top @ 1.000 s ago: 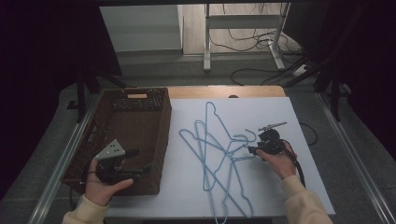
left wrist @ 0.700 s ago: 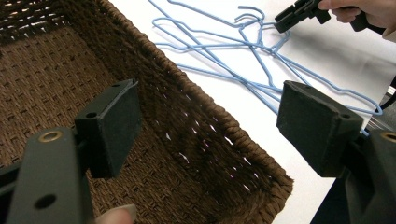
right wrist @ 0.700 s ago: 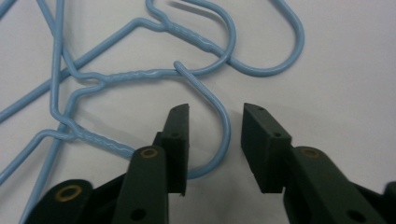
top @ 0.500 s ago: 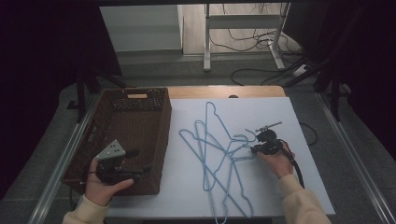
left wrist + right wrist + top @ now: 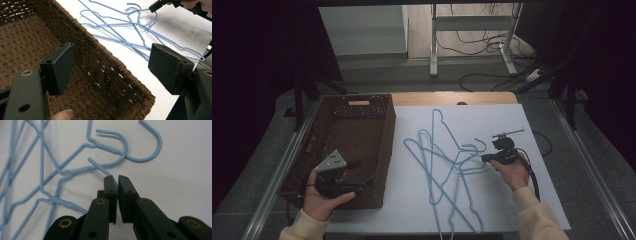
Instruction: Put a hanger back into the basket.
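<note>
Pinching a blue wire hanger at frame centre, right gripper jaws just closed on it, left gripper spread wide over wicker basket rim.

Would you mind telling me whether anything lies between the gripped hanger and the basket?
Yes: the other hangers lie tangled across it on the white sheet, between the right gripper and the basket.

Pale blue wire hangers, dark brown woven basket, white table sheet, black gripper fingers

A lab-like recording room: dark curtains, floor cables, white-topped table.
</note>
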`<state>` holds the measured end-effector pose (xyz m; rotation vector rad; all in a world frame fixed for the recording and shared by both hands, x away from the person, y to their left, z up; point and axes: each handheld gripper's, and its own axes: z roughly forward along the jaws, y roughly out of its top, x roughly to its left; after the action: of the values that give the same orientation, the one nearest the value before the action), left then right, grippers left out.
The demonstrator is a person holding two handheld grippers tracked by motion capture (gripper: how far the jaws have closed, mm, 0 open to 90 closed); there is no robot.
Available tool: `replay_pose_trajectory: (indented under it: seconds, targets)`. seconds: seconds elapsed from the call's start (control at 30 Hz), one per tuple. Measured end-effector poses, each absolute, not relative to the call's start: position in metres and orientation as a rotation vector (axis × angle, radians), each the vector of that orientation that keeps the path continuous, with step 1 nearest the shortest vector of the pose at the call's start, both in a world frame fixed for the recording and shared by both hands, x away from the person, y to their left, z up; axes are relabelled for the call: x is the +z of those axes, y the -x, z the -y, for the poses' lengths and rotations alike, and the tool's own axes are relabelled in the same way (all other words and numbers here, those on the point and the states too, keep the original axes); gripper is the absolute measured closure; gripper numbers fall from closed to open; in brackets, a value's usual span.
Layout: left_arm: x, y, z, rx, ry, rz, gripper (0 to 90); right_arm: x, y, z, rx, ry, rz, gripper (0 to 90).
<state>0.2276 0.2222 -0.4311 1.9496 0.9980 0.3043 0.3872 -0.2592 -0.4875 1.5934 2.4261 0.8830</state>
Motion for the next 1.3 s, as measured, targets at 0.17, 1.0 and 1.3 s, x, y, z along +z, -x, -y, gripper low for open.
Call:
replay_pose_trajectory:
  seconds: [0.17, 1.0, 1.3]
  targets:
    - [-0.427, -0.227, -0.216, 0.307, -1.952, -0.981, 22.3, -0.479, -0.382, 0.263, 0.976, -1.620, -2.417, 85.8]
    - [-0.418, -0.249, -0.105, 0.035, -2.045, -0.859, 22.2, -0.458, -0.366, 0.264, 1.124, -1.613, -2.406, 86.5]
    - [-0.435, -0.259, -0.076, -0.064, -2.081, -0.861, 22.5, -0.458, -0.365, 0.264, 1.135, -1.614, -2.405, 86.6]
